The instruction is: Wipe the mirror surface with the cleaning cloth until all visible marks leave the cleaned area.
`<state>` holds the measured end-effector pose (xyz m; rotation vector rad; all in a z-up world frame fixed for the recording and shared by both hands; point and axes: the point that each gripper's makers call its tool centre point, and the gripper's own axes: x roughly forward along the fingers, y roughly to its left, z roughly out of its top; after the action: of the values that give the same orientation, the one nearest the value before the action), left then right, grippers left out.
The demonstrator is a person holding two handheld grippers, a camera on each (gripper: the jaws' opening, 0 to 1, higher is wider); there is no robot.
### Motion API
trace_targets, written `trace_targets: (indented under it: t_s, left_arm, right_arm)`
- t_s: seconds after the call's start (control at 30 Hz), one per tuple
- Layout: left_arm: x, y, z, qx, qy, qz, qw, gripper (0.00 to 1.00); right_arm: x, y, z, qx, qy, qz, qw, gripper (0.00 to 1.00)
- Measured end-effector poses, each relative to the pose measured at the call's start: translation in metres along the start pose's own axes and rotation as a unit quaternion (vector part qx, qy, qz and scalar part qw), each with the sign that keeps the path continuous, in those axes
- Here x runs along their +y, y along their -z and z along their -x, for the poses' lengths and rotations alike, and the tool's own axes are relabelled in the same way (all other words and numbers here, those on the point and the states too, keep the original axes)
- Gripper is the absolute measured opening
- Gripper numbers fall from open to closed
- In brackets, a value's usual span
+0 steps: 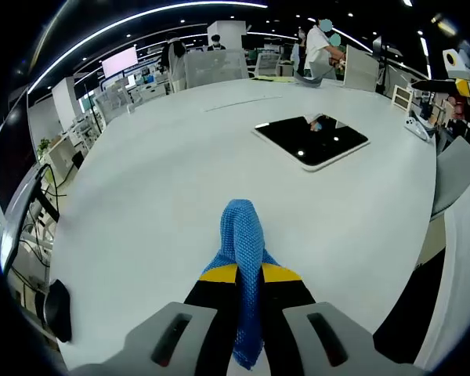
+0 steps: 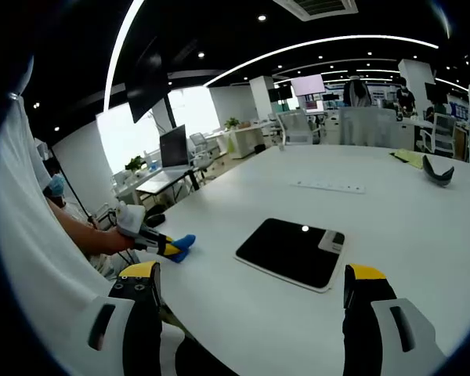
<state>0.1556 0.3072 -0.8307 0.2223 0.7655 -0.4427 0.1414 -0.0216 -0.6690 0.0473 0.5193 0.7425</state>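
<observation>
A blue mesh cleaning cloth (image 1: 244, 235) is pinched between the yellow-tipped jaws of my left gripper (image 1: 249, 274), held above the white table. Ahead and to the right lies the dark square mirror (image 1: 311, 139) in its white frame, flat on the table, reflecting ceiling lights. In the right gripper view the same mirror (image 2: 288, 251) lies just beyond my right gripper (image 2: 254, 288), whose jaws stand wide apart with nothing between them. The left gripper with the blue cloth (image 2: 180, 244) shows at the table's left edge, held by a person's hand.
The big white oval table (image 1: 172, 180) carries a power strip (image 2: 329, 186) at mid-table, a grey object (image 2: 436, 170) and yellow paper far off. A game controller (image 1: 417, 127) lies near the right edge. Chairs, desks and people stand beyond the table.
</observation>
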Motion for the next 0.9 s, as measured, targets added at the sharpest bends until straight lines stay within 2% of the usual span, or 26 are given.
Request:
trace_targets:
  t_s: [0.53,0.9]
  left_arm:
    - [-0.003,-0.041,-0.017,-0.017,0.012,-0.021,0.9996,0.06]
    - [-0.009,-0.06,-0.029,-0.022,0.025,-0.033,0.9989,0.06]
  right_arm:
    - [-0.008,-0.004,-0.001,-0.01,0.009,0.002,0.9999,0.97]
    - [-0.007,-0.006,-0.005,-0.009,0.008,0.004,0.9999,0.98]
